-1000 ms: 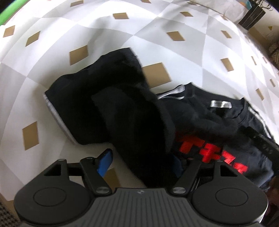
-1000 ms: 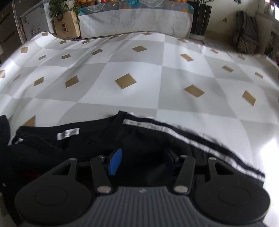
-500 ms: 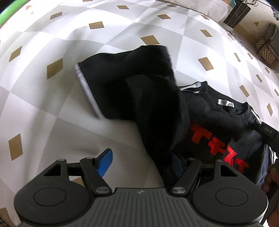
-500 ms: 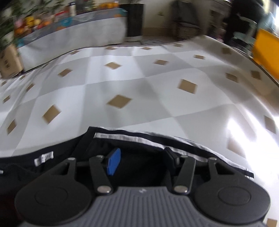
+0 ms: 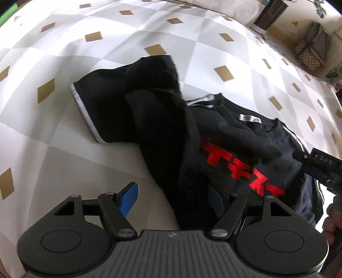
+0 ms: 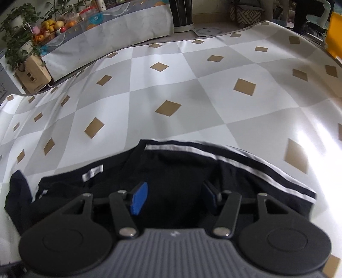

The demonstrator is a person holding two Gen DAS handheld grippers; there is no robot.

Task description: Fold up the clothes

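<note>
A black T-shirt with red print and white sleeve stripes lies bunched on the checked tablecloth. In the left wrist view my left gripper stands open. A raised fold of black cloth runs up between its jaws beside the right pad, and the left pad is clear of it. In the right wrist view my right gripper hovers over the striped sleeve of the shirt. Its jaws are opening, with dark cloth below and between them but not pinched. The neck label shows at the left.
The tablecloth stretches far beyond the shirt. Past its far edge stand potted plants and fruit, a cardboard box and a black bin. A person's hand shows at the right edge of the left wrist view.
The left view has slid across the shirt, so the sleeve and raised fold now sit farther up and right. The right view has rolled and shifted along the striped sleeve, with its pads slightly wider apart.
</note>
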